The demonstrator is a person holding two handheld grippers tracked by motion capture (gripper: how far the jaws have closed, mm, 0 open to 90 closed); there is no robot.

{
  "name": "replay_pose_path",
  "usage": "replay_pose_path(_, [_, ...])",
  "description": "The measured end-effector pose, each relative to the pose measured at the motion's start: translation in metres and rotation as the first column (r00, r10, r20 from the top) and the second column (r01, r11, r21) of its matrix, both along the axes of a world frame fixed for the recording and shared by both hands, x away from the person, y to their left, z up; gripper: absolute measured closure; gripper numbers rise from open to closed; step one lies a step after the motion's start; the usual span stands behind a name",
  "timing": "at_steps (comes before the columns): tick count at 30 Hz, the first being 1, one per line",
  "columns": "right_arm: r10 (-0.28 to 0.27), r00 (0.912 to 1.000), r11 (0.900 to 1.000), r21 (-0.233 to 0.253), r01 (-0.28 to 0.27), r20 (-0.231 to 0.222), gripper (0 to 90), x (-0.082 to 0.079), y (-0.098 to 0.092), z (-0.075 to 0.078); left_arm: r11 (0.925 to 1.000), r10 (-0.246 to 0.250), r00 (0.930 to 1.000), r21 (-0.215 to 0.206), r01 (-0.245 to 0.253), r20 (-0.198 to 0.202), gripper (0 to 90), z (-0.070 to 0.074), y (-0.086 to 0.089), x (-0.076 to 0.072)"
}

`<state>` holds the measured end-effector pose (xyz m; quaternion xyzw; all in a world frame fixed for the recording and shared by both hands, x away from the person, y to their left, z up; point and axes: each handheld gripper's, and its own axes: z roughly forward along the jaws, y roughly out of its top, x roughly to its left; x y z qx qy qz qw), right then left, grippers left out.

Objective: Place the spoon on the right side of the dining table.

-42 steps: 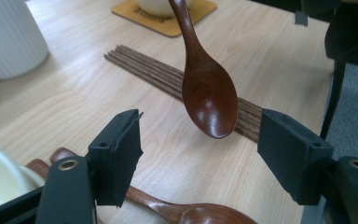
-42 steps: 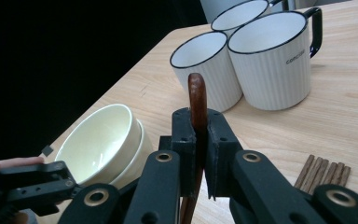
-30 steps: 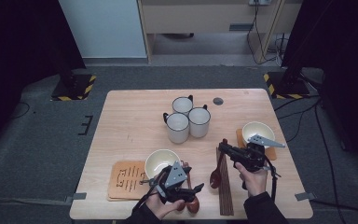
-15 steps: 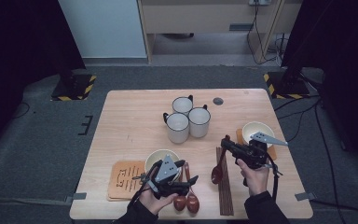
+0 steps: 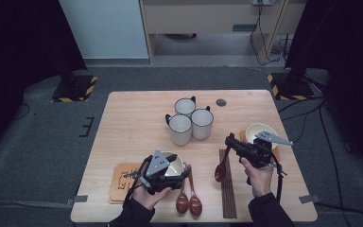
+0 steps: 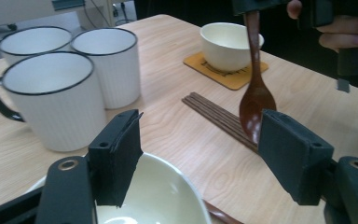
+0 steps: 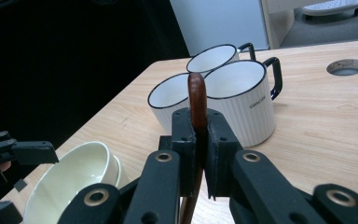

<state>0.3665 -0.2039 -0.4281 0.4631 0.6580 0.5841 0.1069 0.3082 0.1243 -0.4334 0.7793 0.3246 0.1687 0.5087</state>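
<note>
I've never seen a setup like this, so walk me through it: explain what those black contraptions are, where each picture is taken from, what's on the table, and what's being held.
A person holds two hand-operated grippers. One picture looks down from above; the other two come from cameras riding on each gripper. The right gripper is shut on a brown wooden spoon, hanging bowl down above the table. The left gripper is open beside a cream bowl on an orange coaster. Also there: three white mugs, a second bowl, dark chopsticks and two more spoons.
</note>
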Motion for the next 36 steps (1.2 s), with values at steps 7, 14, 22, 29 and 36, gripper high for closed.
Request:
replay_pose_path(7, [-0.013,0.9999,1.000,-0.004,0.013,0.006,83.9,0.005,0.000,0.002,0.9992,0.041,0.9992,-0.005,-0.041,0.002,28.7,0.001,0.012,0.006])
replay_pose_path(14, [-0.027,0.9996,1.000,0.001,0.027,0.009,83.9,0.010,0.000,0.003,0.9961,0.086,0.9963,-0.019,-0.086,0.002,28.3,0.003,0.024,0.012])
replay_pose_path(22, [-0.047,0.9987,0.999,0.000,0.047,0.018,83.9,0.015,-0.002,0.006,0.9892,0.142,0.9899,-0.040,-0.141,0.004,27.2,0.006,0.042,0.019])
replay_pose_path(29, [-0.058,0.9979,0.998,-0.003,0.058,0.028,83.9,0.021,-0.002,0.008,0.9792,0.195,0.9807,-0.056,-0.195,0.001,26.1,0.008,0.060,0.024])
replay_pose_path(36, [-0.074,0.9966,0.997,0.001,0.074,0.038,84.0,0.026,-0.003,0.011,0.9643,0.256,0.9667,-0.069,-0.256,-0.008,25.5,0.006,0.078,0.030])
